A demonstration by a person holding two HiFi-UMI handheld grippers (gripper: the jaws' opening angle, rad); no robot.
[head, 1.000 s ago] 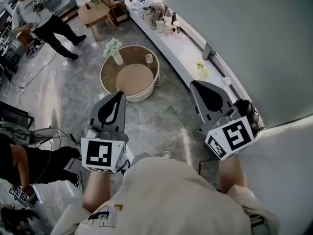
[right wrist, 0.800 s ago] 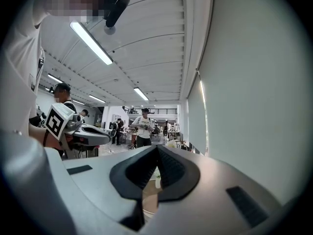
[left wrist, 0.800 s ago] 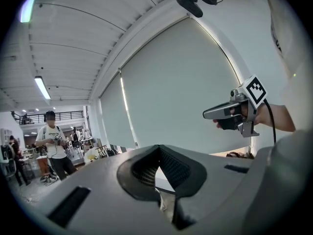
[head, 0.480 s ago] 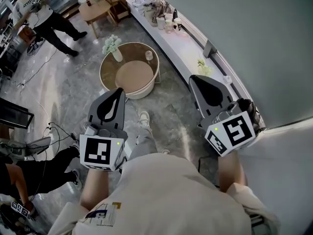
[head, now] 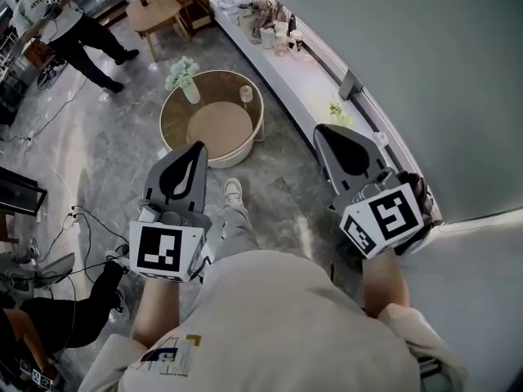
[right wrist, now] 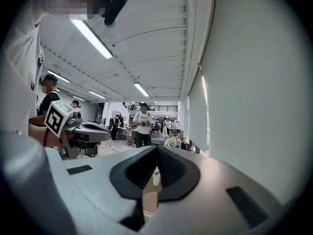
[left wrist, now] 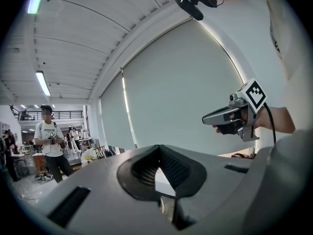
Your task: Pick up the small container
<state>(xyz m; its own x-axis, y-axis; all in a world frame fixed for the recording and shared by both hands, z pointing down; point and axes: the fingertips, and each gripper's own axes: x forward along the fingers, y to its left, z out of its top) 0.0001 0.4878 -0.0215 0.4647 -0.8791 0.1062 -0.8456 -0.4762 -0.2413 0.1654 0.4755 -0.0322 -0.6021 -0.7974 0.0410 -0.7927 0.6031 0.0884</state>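
Note:
A small white container point(head: 246, 94) stands on the far rim of a round wooden coffee table point(head: 254, 134), beside a white vase of flowers point(head: 186, 84). Both grippers hang well short of the table, above the grey floor. My left gripper point(head: 198, 148) is shut and empty; its own view point(left wrist: 157, 148) looks at a pale wall with the right gripper point(left wrist: 230, 116) beside it. My right gripper point(head: 324, 131) is also shut and empty. Its own view point(right wrist: 157, 148) shows the vase point(right wrist: 156, 177) through the notch of its closed jaws.
A long white ledge point(head: 315, 76) with cups and clutter runs along the wall at right. A wooden side table point(head: 159, 15) and a standing person point(head: 57, 31) are beyond the round table. Cables point(head: 73, 219) lie on the floor at left. My shoe point(head: 233, 193) steps ahead.
The wearer has stepped forward: a shoe and leg now show between the grippers, and the round table has drifted slightly left. Both grippers stay shut and keep their pose.

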